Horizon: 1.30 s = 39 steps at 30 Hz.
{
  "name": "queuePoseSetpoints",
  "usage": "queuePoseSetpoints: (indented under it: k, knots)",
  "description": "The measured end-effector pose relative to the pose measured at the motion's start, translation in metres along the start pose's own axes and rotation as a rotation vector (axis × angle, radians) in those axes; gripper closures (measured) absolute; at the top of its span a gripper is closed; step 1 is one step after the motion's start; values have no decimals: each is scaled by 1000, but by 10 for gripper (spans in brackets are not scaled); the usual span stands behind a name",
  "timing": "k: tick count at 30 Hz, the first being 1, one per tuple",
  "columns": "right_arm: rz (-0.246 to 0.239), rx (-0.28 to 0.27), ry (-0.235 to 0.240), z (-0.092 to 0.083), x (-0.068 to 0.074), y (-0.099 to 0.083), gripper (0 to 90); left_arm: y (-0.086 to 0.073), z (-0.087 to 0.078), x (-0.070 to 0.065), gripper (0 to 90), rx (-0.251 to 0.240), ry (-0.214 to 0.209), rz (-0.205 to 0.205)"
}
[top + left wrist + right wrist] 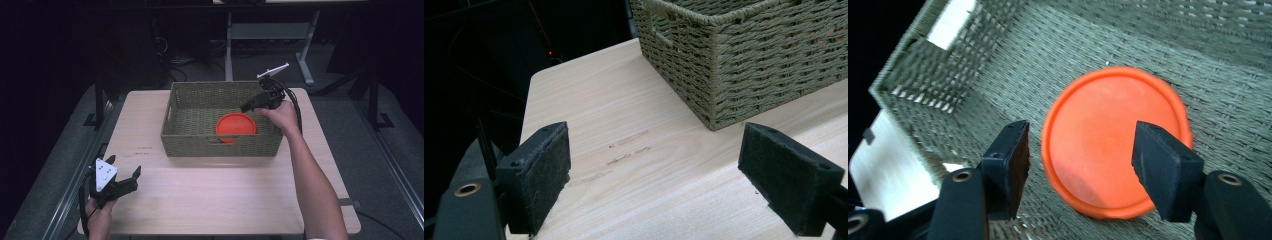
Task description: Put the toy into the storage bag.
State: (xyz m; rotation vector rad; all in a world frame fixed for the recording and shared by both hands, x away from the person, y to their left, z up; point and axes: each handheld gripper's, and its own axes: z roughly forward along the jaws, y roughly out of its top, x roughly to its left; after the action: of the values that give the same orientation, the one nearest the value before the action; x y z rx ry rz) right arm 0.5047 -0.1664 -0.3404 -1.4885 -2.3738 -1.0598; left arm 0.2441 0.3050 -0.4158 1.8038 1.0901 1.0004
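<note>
Jaws parted and gripping nothing, the right gripper (248, 105) hangs over the woven basket (192, 140), near its right wall, tilted down toward the floor of the basket. An orange disc (236, 124) lies flat on that floor, at the right end and close to the near wall; seen from the right gripper view, the disc (1113, 140) sits below and between the two black pads (1015, 160), clear of both. Well apart from the basket, off its near left corner, the left gripper (125, 172) rests low over the pale wooden table (210, 195), its jaws wide apart with bare tabletop between them, pointed toward the basket's (744, 60) left corner.
</note>
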Motion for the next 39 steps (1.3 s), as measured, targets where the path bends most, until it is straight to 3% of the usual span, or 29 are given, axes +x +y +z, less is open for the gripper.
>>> queuePoseSetpoints:
  k: [8,13,24,39]
  knots:
    - [18,-58,31,-13,-4,-10,368,0,0,-1,127,1,0,2]
    - [26,-58,36,-19,-6,-14,351,0,0,-1,127,2,0,3]
    - [9,-75,75,-34,-1,-20,340,1,0,-2,127,2,-1,3]
    - [-32,-98,132,-48,1,-46,310,1,1,-4,127,3,-6,9]
